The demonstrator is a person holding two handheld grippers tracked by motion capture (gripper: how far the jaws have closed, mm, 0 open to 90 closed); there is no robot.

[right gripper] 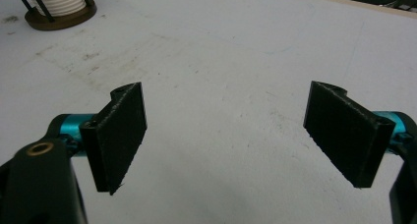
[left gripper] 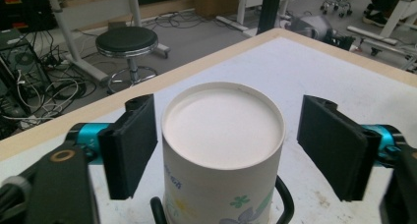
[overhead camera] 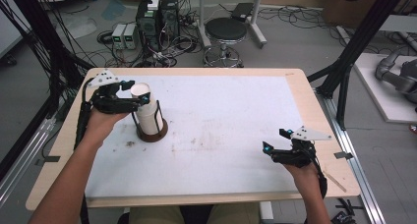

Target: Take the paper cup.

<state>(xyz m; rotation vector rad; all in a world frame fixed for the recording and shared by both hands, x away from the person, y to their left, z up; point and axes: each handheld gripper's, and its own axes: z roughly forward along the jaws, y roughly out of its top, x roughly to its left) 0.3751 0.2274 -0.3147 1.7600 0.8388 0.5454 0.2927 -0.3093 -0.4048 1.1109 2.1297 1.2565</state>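
White paper cups point(overhead camera: 146, 107) sit in a stack, upside down, inside a black wire holder point(overhead camera: 158, 117) with a round brown base point(overhead camera: 153, 133). The holder stands on the left part of the white tabletop point(overhead camera: 231, 130), closer to the far edge.

The left gripper point(overhead camera: 140, 97) is up by the top of the stack. In the left gripper view, the top cup point(left gripper: 223, 150) sits between the two black jaws. One jaw is very close to the cup's side, maybe just touching it; the other has a small gap. So the cup is not squeezed, and the gripper is released around it.

The right gripper point(overhead camera: 275, 140) is low over the right part of the tabletop, well apart from the cups. Its jaws stand wide apart with nothing between them.

A black stool point(overhead camera: 225, 31) stands on the floor past the tabletop.
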